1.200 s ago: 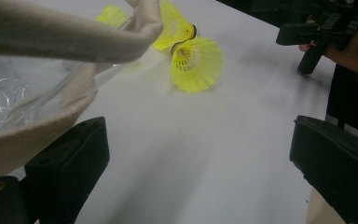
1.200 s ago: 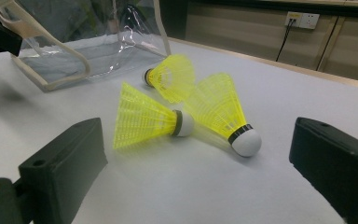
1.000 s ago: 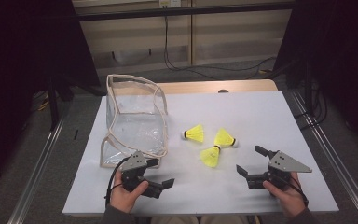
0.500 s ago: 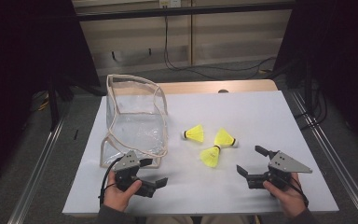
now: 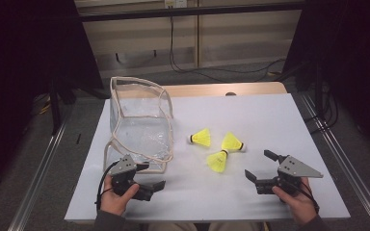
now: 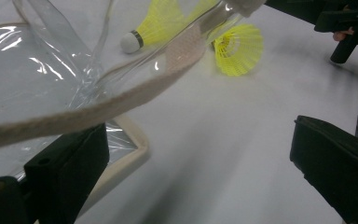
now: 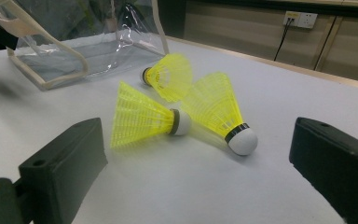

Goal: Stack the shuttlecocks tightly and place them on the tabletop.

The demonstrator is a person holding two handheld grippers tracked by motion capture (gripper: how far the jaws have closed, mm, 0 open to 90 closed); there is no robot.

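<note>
Three yellow shuttlecocks with white corks lie together mid-table: one (image 5: 201, 137) nearest the bag, one (image 5: 231, 142) to the right, one (image 5: 217, 161) at the front. A clear plastic bag (image 5: 139, 120) with beige trim stands at the left. My left gripper (image 5: 154, 175) is open at the bag's front corner; in the left gripper view the beige trim (image 6: 74, 116) crosses just above its jaws (image 6: 200, 154), without touching them as far as I can see. My right gripper (image 5: 257, 163) is open, right of the front shuttlecock (image 7: 144, 116), with nothing between its jaws (image 7: 200, 158).
The white table top (image 5: 250, 110) reaches to a wooden strip at the back. Metal rails (image 5: 337, 159) run along both sides. Cables lie on the floor beyond the table. The other hand's gripper (image 6: 349, 23) appears far off in the left gripper view.
My left gripper has shifted left and a little toward the bag's front corner. The right gripper and the shuttlecocks have stayed where they were.
</note>
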